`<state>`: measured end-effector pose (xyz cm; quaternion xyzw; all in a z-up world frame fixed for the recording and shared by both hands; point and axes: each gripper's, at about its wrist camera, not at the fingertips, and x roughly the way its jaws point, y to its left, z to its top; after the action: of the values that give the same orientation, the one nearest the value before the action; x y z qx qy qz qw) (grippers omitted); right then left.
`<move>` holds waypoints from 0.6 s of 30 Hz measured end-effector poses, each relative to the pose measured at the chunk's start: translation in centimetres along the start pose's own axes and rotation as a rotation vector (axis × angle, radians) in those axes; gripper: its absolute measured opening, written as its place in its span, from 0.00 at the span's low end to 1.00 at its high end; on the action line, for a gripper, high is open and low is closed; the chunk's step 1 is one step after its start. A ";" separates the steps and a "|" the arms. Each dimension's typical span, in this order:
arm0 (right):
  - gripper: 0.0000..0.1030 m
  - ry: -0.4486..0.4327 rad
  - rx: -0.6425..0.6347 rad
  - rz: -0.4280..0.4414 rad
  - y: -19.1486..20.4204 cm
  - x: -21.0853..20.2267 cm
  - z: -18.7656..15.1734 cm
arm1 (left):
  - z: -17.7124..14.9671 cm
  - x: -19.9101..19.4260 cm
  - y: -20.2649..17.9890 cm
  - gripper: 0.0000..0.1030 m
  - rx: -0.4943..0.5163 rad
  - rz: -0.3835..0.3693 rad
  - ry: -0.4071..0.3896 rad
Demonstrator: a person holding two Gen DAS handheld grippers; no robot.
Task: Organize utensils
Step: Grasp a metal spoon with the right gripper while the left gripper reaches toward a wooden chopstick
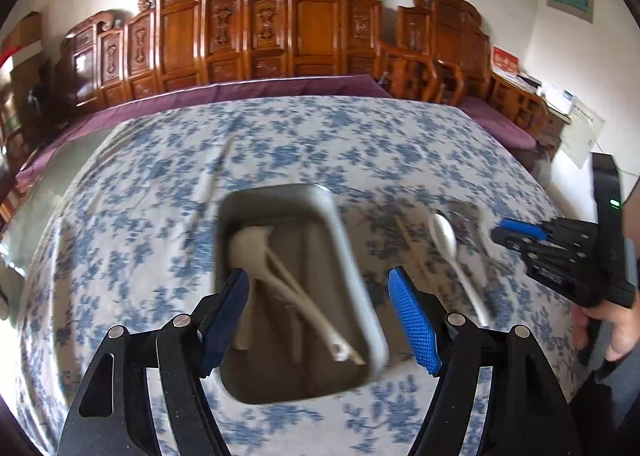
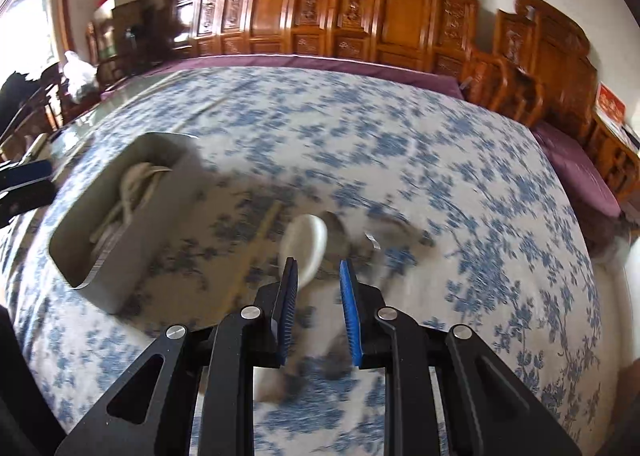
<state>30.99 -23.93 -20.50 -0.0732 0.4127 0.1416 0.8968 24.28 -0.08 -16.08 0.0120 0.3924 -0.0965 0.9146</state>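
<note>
A grey rectangular tray (image 1: 362,288) (image 2: 160,244) stands on the blue-flowered cloth and holds a white spoon (image 1: 250,244) (image 2: 132,179) and pale chopsticks. My left gripper (image 1: 320,316) hovers over the tray's near end, open wide, with nothing between its pads. A second white spoon (image 1: 444,238) (image 2: 306,242) lies on the cloth right of the tray, beside tan chopsticks (image 1: 408,244) (image 2: 260,244) and a blurred metal utensil (image 2: 344,228). My right gripper (image 2: 319,296) (image 1: 516,232) hangs just above this spoon, its jaws a narrow gap apart, gripping nothing.
A long pale utensil (image 1: 208,183) lies on the cloth left of the tray. Carved wooden screens and chairs (image 1: 312,23) line the far side behind a purple strip. A person's hand (image 1: 616,320) holds the right gripper at the table's right edge.
</note>
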 end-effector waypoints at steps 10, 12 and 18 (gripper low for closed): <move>0.23 0.098 0.147 0.034 -4.8 6.2 -0.4 | -0.6 2.1 -4.6 0.67 0.028 -0.049 0.035; 0.23 0.098 0.152 0.030 -5.3 6.9 -0.1 | -0.7 2.6 -5.4 0.67 0.036 -0.054 0.044; 0.23 0.101 0.130 0.022 -5.5 8.0 0.6 | -1.2 3.9 -7.2 0.67 0.064 -0.059 0.069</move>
<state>38.10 -27.43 -26.13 -0.0174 0.4664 0.1206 0.8762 24.68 -7.68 -19.37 0.0328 0.4207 -0.1356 0.8964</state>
